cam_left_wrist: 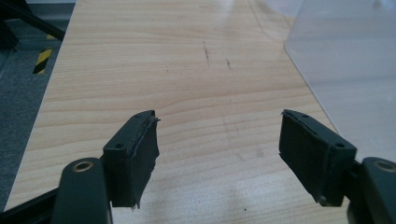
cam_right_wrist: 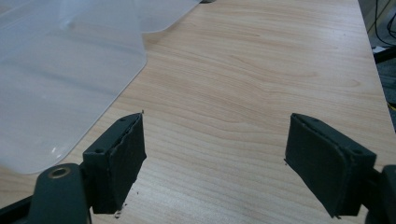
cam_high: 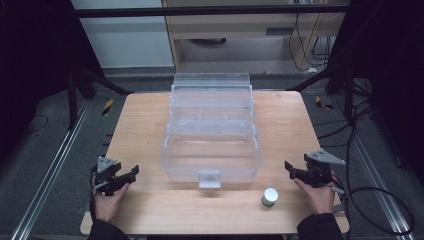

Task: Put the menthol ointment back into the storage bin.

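Both grippers, left [cam_high: 131,172] and right [cam_high: 290,167], gape empty either side of the clear box [cam_high: 211,131], white-capped jar [cam_high: 270,197] near the right one.

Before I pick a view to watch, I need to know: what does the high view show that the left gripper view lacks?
High view alone: the small white-capped jar near the table's front edge, the right gripper and both hands. Left gripper view alone: a close look at the left gripper, jaws wide open with bare wood between them. Both: the wooden table and the clear plastic bin.
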